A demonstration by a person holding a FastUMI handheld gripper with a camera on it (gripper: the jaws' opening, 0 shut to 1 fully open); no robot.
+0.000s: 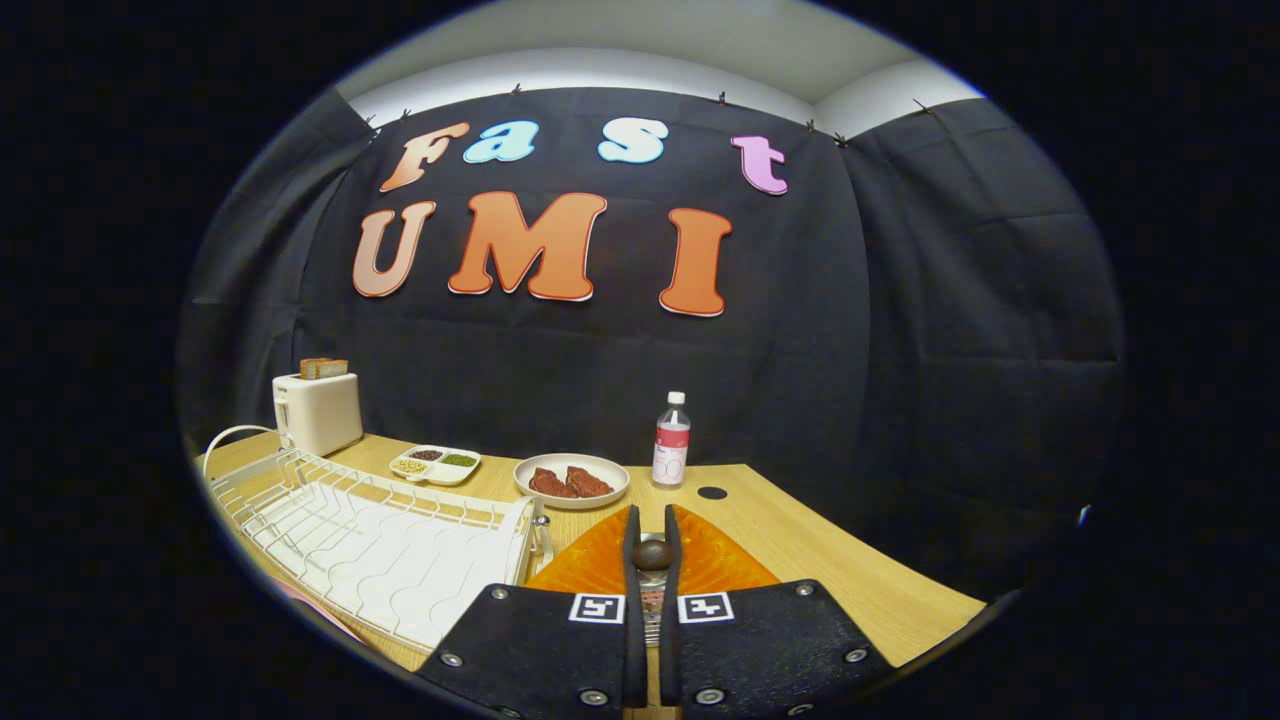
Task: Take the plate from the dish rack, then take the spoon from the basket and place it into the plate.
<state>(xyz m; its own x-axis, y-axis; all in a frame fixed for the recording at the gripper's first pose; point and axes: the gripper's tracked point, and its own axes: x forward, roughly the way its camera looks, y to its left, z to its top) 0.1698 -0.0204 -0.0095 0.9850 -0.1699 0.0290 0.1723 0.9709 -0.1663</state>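
Note:
An orange ribbed plate (pixel 590 565) lies flat on the wooden table (pixel 840 570), just ahead of and under my fingers. My gripper (pixel 651 525) is shut on the spoon (pixel 651 553), whose dark rounded end shows between the two fingers above the plate's middle. The rest of the spoon is hidden by the fingers. A bit of silvery mesh (pixel 651 608) shows in the narrow gap lower down; I cannot tell what it belongs to. The white wire dish rack (pixel 360 540) stands to the left of the plate with no dishes in its slots.
Beyond the plate stand a white dish with two pieces of meat (pixel 571 480) and a water bottle (pixel 671 440). A divided snack tray (pixel 435 464) and a toaster with bread (pixel 317 410) sit behind the rack. The table's edge (pixel 900 560) runs along the right.

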